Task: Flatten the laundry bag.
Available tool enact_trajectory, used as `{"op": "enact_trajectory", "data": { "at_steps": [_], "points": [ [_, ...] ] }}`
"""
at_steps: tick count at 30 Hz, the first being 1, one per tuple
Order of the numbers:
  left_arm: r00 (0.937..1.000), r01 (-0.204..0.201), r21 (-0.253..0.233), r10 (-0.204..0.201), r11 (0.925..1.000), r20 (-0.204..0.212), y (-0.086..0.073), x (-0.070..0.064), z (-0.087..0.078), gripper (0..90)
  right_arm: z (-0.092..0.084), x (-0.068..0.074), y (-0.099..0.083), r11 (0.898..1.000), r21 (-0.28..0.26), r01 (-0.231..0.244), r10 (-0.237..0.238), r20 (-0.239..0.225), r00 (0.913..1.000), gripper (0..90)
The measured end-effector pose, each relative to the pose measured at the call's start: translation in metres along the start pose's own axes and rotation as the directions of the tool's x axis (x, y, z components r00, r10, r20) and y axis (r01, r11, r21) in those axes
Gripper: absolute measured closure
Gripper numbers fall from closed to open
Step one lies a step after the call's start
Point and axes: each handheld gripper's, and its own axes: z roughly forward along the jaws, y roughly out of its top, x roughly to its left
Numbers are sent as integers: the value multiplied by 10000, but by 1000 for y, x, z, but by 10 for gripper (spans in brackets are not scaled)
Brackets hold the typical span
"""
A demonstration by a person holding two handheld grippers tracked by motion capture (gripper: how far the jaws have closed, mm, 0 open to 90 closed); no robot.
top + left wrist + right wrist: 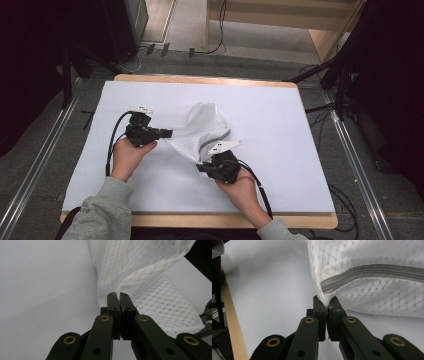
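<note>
A white mesh laundry bag (202, 127) with a grey zipper (372, 271) lies bunched in the middle of the white table cover (270, 115). My left gripper (169, 133) is shut on the bag's left edge; up close its jaws pinch a fold of the mesh (140, 287) at the left gripper (117, 293) tips. My right gripper (202, 164) is shut on the bag's near corner, and the right gripper (327, 303) clamps the fabric just beside the zipper's end. The mesh bag (374, 287) is lifted slightly between both hands.
The table's wooden edge (210, 220) runs along the near side and shows at the left as a wooden edge (230, 322). Cables (325, 107) and dark stands sit on the floor to the right and left of the table.
</note>
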Motion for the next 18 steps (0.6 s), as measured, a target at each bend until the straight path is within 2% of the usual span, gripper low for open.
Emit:
{"op": "enact_trajectory", "data": {
  "at_steps": [1, 3, 8, 12, 18],
  "points": [
    [9997, 219, 57, -219, 9997, 61, -4, 5, -1, 899, 1, 0, 0, 10000, 9, 51, -51, -43, 10000, 889],
    [9996, 276, 103, -276, 9996, 24, -6, 7, -2, 898, 2, 0, 1, 10000, 43, -16, 17, -78, 10000, 889],
    [9974, 715, 189, -713, 9973, -144, -16, 18, -6, 898, 9, 2, 3, 9998, 187, 19, -12, -367, 9993, 890],
    [9931, 1153, 164, -1148, 9932, -256, -24, 26, -11, 897, 18, 8, 6, 9989, 411, 208, -182, -614, 9979, 890],
    [9879, 1480, 165, -1470, 9889, -489, -35, 36, -19, 897, 27, 13, 8, 9975, 590, 400, -351, -810, 9961, 891]
  ]
}}
